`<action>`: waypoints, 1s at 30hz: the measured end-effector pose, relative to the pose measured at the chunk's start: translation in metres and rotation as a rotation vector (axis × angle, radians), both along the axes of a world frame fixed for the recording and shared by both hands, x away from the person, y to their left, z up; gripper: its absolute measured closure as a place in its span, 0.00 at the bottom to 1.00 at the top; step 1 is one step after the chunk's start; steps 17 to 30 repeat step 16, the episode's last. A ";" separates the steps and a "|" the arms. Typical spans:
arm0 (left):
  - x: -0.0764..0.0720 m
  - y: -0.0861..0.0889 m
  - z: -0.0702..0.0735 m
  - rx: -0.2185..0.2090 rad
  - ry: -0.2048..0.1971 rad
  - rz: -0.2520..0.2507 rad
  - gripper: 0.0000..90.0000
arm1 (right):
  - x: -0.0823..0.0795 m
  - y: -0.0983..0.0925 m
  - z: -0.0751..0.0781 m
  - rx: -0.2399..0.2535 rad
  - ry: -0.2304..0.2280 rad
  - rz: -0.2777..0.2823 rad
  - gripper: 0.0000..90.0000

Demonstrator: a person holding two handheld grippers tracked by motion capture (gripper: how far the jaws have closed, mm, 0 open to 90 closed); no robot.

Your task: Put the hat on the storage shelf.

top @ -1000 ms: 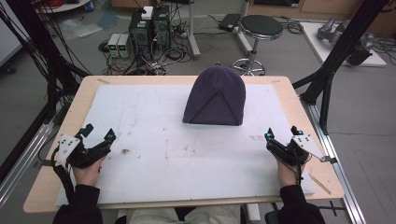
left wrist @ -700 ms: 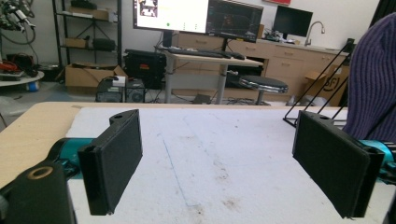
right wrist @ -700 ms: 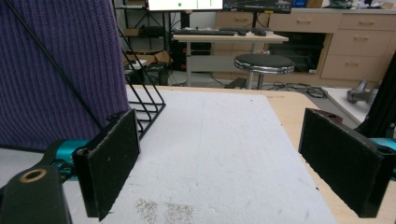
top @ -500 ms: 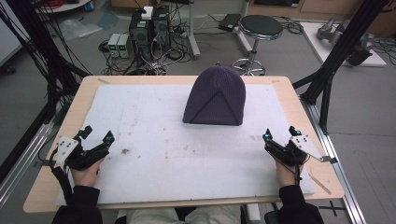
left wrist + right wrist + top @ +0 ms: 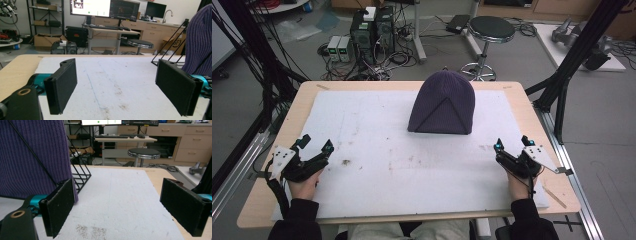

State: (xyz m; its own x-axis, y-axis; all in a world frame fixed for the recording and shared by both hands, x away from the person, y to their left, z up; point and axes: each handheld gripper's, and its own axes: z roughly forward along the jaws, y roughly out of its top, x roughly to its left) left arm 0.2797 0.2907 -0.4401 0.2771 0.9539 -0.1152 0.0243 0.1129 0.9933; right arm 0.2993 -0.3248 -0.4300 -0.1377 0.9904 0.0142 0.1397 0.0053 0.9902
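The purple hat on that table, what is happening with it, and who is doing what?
A person sits at the table holding a two-jaw gripper in each hand. The left gripper and right gripper rest near the front corners of the white mat, jaws open and empty. The purple knit hat stands over a black wire stand at the far middle, untouched.

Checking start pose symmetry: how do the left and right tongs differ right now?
The left tongs sit by the table's left edge, well away from the purple hat; the right tongs sit near the right edge, closer to the hat. The left tongs angle up and to the right toward the middle; the right tongs point more straight ahead. Both are open, hold nothing and sit low over the white mat.
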 end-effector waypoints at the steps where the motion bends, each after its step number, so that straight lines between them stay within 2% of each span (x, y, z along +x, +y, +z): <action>1: 0.000 0.000 0.000 0.000 0.000 0.000 0.20 | 0.000 0.000 0.000 -0.002 0.001 0.000 0.13; 7: 0.001 -0.001 -0.001 0.000 0.008 -0.010 0.20 | 0.000 0.000 -0.001 0.000 0.010 0.009 0.13; 11: 0.001 -0.001 -0.001 -0.002 -0.001 -0.027 0.20 | 0.000 -0.001 -0.001 -0.003 0.011 0.010 0.13; 30: 0.001 -0.002 -0.001 0.004 -0.007 -0.032 0.20 | 0.001 -0.002 -0.002 -0.001 0.012 0.009 0.13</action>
